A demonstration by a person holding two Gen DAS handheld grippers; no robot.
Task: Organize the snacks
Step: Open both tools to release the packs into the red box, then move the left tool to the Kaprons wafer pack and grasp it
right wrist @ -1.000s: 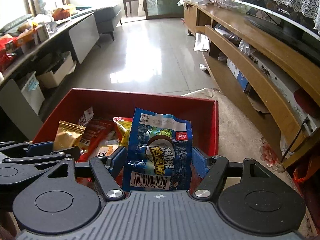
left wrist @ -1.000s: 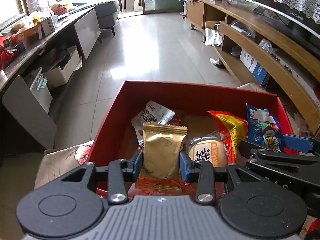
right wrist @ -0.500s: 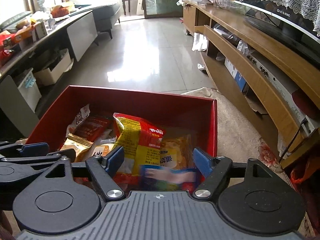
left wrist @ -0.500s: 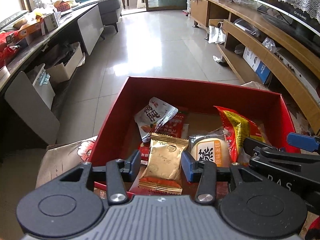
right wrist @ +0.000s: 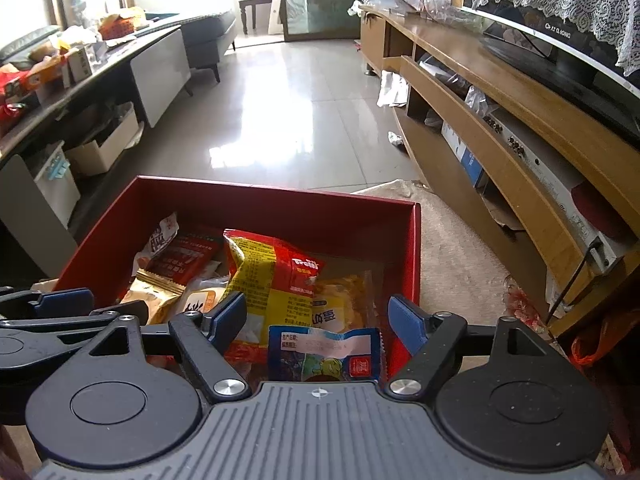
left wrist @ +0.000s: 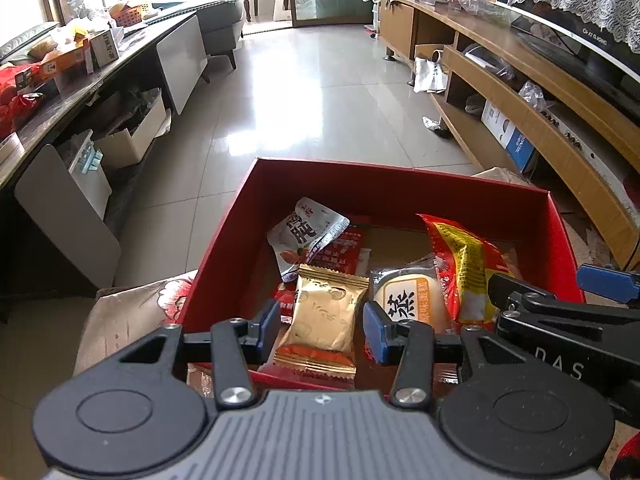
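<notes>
Now snacks are seen gathered in a red box (left wrist: pixel 224 236), with both grippers held over its near edge.

From left to right, the left gripper (left wrist: pixel 322 324) is spread, its blue pads clear of a gold packet (left wrist: pixel 326 312) lying between them in the box; a white bun pack (left wrist: pixel 404 300) and a yellow-red bag (left wrist: pixel 466 268) are seen beside it. The right gripper (right wrist: pixel 316 318) is spread too, with a blue packet (right wrist: pixel 322 354) lying loose below it.

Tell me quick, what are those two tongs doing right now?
Left tongs: open, holding nothing; gold packet lies between them.
Right tongs: open, holding nothing; blue packet lies below.
</notes>
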